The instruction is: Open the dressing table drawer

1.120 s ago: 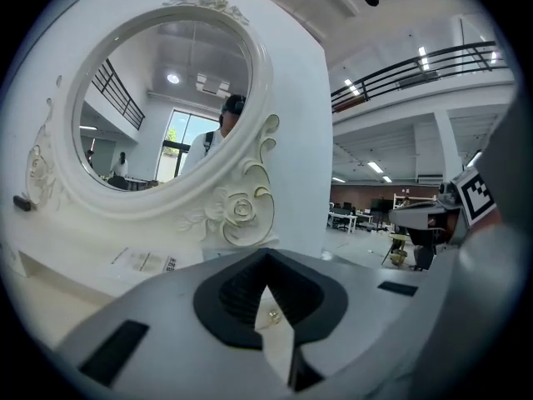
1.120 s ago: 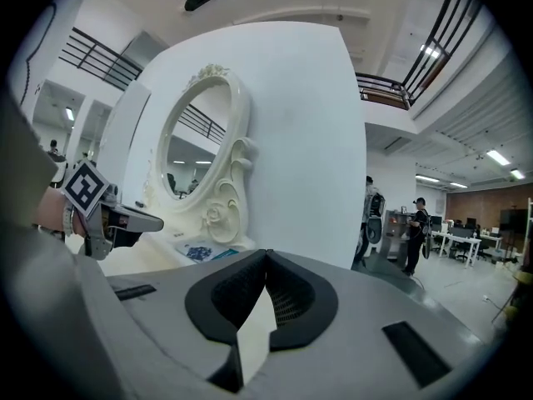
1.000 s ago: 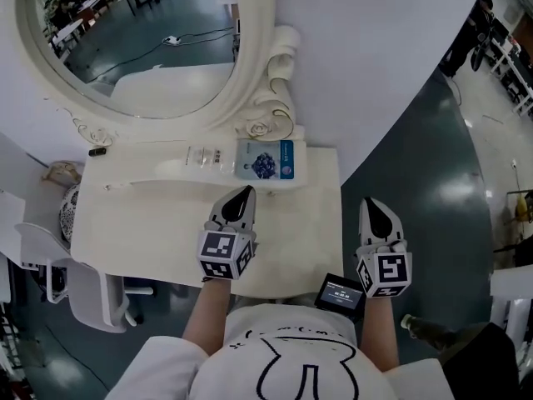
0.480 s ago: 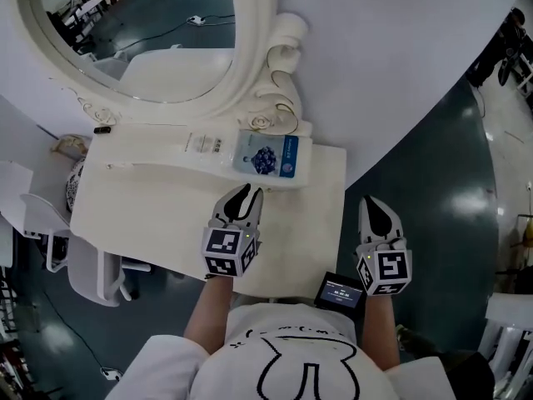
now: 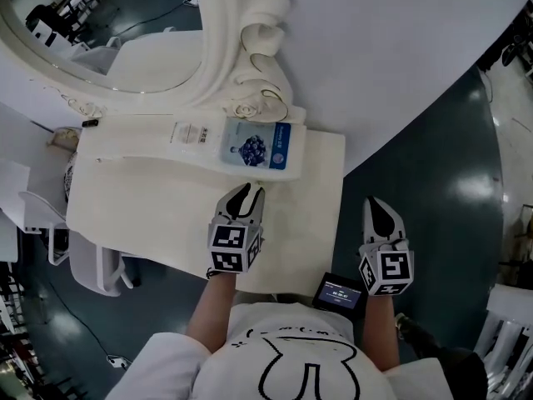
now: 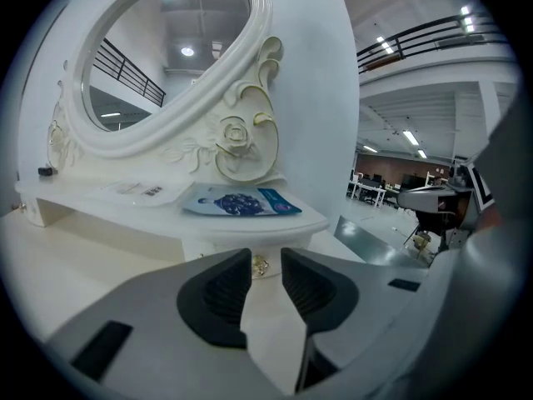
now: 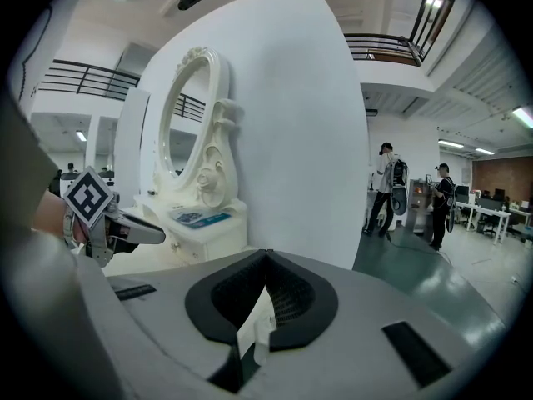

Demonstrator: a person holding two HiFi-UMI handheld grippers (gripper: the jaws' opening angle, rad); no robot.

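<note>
A cream dressing table with an oval mirror stands against the white wall. Under its raised back shelf sits a small drawer with a gold knob; the shelf hides this drawer in the head view. My left gripper hovers over the tabletop's right part, aimed at that knob. Its jaws have just been opening and now stand open with nothing between them; the knob lies beyond the tips. My right gripper is shut and empty, off the table's right edge above the floor.
A blue packet and a white packet lie on the raised shelf. A white chair stands at the table's left. A small black device sits near my waist. Two people stand far off to the right.
The left jaws went from shut to open. Both grippers sank a little, the left one staying over the tabletop in front of the shelf.
</note>
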